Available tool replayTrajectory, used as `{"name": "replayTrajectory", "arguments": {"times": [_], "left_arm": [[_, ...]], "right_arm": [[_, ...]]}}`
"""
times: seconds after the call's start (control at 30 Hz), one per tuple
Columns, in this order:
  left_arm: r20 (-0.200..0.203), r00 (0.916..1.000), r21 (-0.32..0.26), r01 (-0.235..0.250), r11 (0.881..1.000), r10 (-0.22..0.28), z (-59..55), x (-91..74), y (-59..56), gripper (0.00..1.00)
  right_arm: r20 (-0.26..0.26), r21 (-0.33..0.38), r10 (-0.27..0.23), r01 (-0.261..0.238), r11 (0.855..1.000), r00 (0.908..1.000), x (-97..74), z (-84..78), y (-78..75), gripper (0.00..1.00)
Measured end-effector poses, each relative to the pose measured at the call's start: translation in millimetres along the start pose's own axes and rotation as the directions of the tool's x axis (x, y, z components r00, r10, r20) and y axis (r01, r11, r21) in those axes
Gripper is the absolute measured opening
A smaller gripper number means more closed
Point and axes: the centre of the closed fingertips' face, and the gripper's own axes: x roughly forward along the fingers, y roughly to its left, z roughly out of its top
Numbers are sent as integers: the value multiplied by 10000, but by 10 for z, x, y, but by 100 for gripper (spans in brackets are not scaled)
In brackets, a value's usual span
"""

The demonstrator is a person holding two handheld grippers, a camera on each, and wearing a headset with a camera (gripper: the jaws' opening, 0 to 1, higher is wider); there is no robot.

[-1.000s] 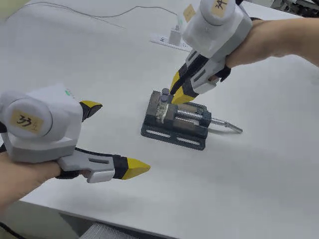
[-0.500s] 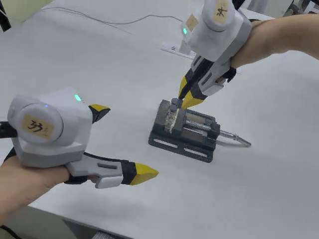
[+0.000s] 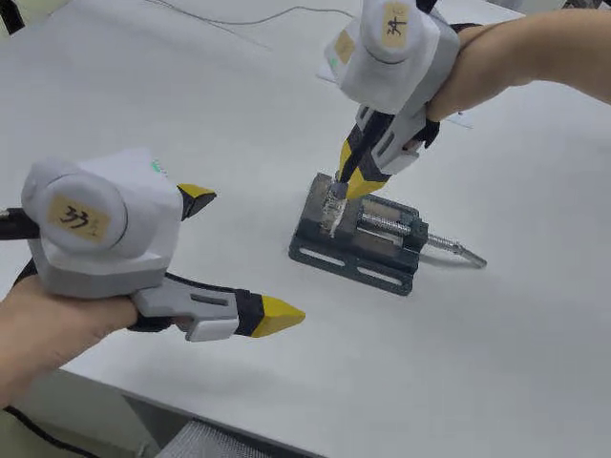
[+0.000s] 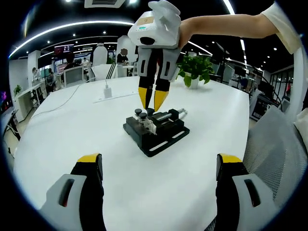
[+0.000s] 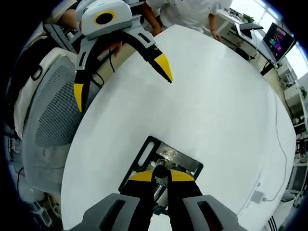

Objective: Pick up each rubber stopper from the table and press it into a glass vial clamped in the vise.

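The right gripper (image 3: 342,186) pinches a stopper (image 5: 161,172) just over a vial (image 3: 333,215) in the vise (image 3: 382,258), mid-bench, while the left gripper (image 3: 243,253) hangs open; pushed off-centre, the stopper may cock sideways or crack the vial.

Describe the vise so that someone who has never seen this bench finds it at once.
On the white table, follow the right tool, which pinches a dark stopper, down to its yellow tips. Under them sits the vise: a dark, blocky metal clamp with a slotted base and a protruding screw handle, unlike the flat white power strip behind.
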Motion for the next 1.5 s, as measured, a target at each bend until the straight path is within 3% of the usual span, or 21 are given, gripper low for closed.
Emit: {"name": "replayTrajectory", "arguments": {"times": [0.13, 0.33, 0.6, 0.97, 1.5], "left_arm": [[-137, 9998, 113, 116, 9999, -115, -6, 6, -11, 98], [0, 10000, 2, 32, 10000, -32, 18, 2, -2, 97], [-138, 9999, -115, 90, 9999, -91, -56, -6, -39, 96], [-70, 10000, -234, 27, 9997, -29, -48, -14, 10, 95], [-39, 10000, -373, -61, 9993, 60, -88, -59, 38, 94]], "right_arm": [[-128, 27, 5, -5, 10000, 9999, 51, -26, 11, 5], [-12, 605, 106, -105, 9981, 9999, 82, -25, 18, 5], [-11, 706, 49, -48, 9975, 10000, 133, -24, 10, 5], [7, 793, 118, -118, 9968, 9999, 161, 3, 19, 5], [-707, 854, 272, -211, 9961, 9971, 183, -15, -26, 5]]}}
